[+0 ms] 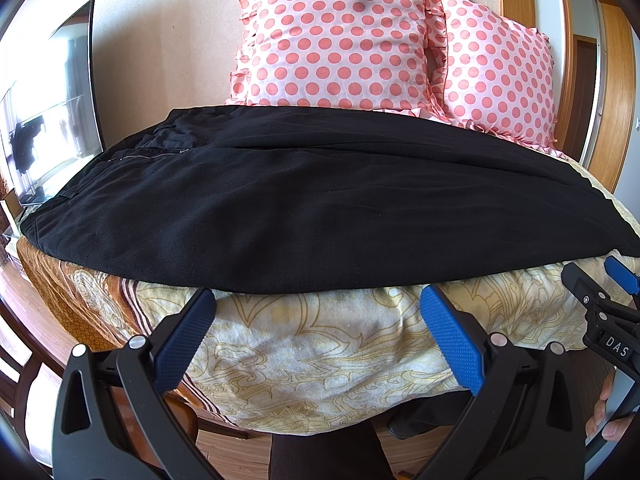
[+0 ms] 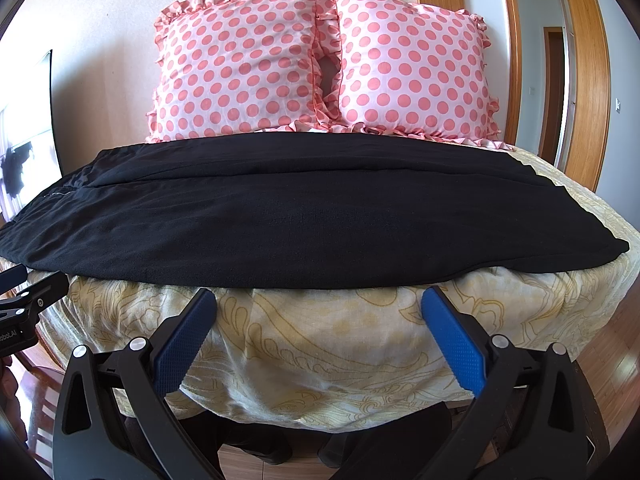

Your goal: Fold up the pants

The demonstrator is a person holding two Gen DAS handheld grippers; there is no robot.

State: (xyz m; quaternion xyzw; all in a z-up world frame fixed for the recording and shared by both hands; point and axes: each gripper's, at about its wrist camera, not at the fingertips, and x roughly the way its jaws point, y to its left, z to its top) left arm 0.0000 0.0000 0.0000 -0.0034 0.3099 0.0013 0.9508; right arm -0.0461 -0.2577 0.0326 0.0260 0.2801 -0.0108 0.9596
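Both tools gaping, left tool (image 1: 316,308), right tool (image 2: 318,308), black pants (image 1: 300,208) waistband cut off left

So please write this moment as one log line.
pants flat on bed | left claw open | right claw open | no contact

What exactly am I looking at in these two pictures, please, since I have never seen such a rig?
There is no robot here: a person holds a two-finger clamp in each hand, and each clamp carries a wide-angle camera looking along its blue-padded fingers. One picture comes from the left gripper, the other from the right gripper. Both point at a bed covered by a yellow patterned bedspread. Black pants lie spread flat across it, waistband to the left, legs to the right. Two pink polka-dot pillows lean against the wall behind. Both grippers are open and hold nothing; they have not yet touched the pants.
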